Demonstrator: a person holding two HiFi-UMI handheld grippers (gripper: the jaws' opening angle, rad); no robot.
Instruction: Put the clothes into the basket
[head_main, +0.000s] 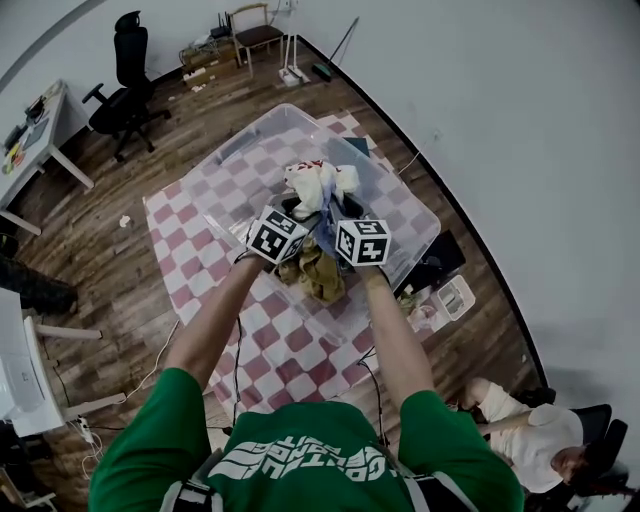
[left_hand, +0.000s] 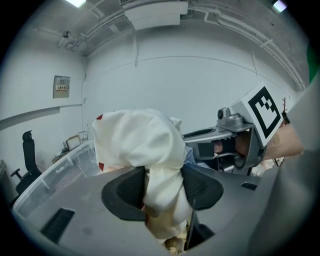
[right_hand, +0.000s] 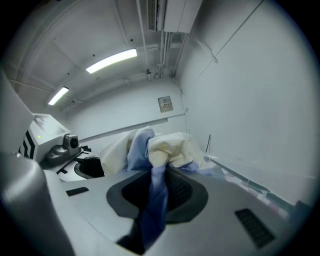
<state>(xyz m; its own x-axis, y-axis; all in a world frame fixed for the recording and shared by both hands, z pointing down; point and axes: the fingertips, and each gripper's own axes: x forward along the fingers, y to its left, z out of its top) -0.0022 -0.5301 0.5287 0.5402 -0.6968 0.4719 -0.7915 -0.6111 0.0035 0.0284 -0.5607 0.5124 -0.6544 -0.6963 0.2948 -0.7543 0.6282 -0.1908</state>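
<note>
In the head view both grippers hold a bundle of clothes over a clear plastic basket (head_main: 238, 150). My left gripper (head_main: 292, 214) is shut on a white garment (head_main: 318, 184), which bulges out between its pads (left_hand: 125, 187) in the left gripper view. My right gripper (head_main: 345, 216) is shut on a light blue cloth (right_hand: 152, 200), with cream fabric (right_hand: 172, 147) bunched just past the jaws. An olive-brown garment (head_main: 320, 275) hangs below the two grippers. The grippers sit close together, side by side. The inside of the basket under the bundle is mostly hidden.
The basket stands on a red-and-white checkered cloth (head_main: 195, 265) over a wooden floor. A black office chair (head_main: 125, 75) and a desk (head_main: 40, 135) are at the far left. A wooden chair (head_main: 255, 35) stands at the back. Another person (head_main: 535, 440) sits at the lower right.
</note>
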